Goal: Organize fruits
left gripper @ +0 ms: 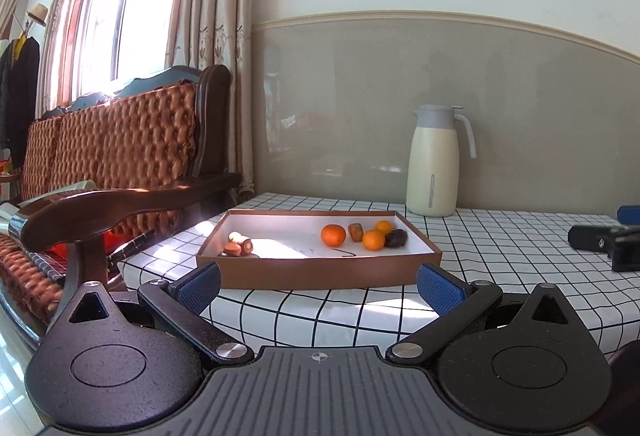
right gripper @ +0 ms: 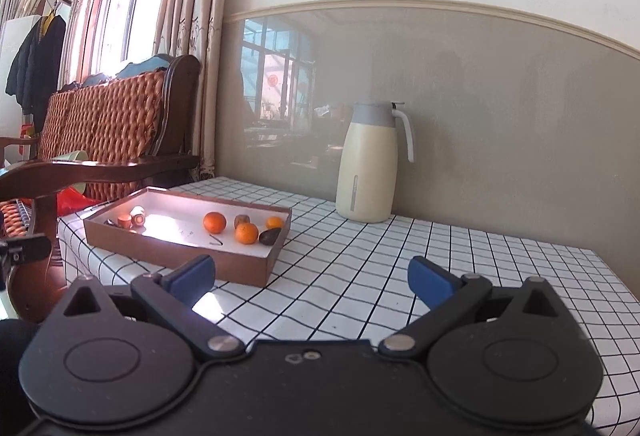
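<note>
Three oranges, a dark fruit and a small brown piece lay grouped at the right end of a shallow brown tray, with cut pieces at its left end. The tray sat on the checked table, a cream jug behind. The left gripper and right gripper hovered short of it, jaws spread wide, holding nothing.

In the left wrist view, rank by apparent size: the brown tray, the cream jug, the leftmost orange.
1. Brown tray, by far the widest.
2. Cream jug, though it stands farther back, so its true size is understated.
3. Leftmost orange, clearly smallest.
</note>
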Available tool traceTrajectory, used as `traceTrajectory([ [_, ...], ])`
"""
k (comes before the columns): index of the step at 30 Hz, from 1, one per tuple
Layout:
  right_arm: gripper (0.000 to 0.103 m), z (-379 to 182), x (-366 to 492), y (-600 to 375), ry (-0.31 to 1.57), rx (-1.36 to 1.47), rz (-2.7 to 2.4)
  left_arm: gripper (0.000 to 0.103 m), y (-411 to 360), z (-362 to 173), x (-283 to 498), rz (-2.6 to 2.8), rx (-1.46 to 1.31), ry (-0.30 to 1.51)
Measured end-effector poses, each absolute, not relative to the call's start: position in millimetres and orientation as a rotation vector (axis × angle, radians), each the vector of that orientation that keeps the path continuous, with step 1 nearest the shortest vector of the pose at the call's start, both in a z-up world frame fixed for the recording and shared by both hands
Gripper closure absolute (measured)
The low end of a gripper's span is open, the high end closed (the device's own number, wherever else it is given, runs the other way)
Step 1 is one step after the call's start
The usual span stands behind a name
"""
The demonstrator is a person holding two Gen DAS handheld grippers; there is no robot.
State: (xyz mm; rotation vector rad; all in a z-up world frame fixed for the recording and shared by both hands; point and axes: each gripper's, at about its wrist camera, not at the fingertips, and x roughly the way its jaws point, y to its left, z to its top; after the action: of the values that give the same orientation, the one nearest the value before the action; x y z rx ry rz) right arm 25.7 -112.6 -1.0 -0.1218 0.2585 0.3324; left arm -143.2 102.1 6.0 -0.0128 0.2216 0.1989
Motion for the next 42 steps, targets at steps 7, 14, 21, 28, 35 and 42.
traceTrajectory([
  [7,0.006,-10.9,25.1,-115.7,0.283,-0.120,0.327,0.000,101.4,1.0,-139.1,0.202,-0.008,0.239],
  [14,0.006,-10.8,15.5,-110.9,0.241,-0.161,0.352,0.000,94.3,0.9,-138.2,0.187,0.022,0.239],
  [21,0.006,-11.0,18.5,-109.6,0.266,-0.157,0.345,0.000,96.5,1.8,-137.5,0.184,0.013,0.243],
  [28,0.006,-11.2,20.2,-111.0,0.271,-0.151,0.347,0.000,93.5,1.8,-137.1,0.180,0.031,0.243],
  [35,0.006,-11.2,22.3,-111.3,0.277,-0.146,0.345,0.000,94.4,1.9,-137.9,0.178,0.032,0.242],
  [42,0.006,-11.4,21.1,-109.6,0.275,-0.156,0.345,0.000,94.1,1.9,-137.6,0.176,0.034,0.245],
])
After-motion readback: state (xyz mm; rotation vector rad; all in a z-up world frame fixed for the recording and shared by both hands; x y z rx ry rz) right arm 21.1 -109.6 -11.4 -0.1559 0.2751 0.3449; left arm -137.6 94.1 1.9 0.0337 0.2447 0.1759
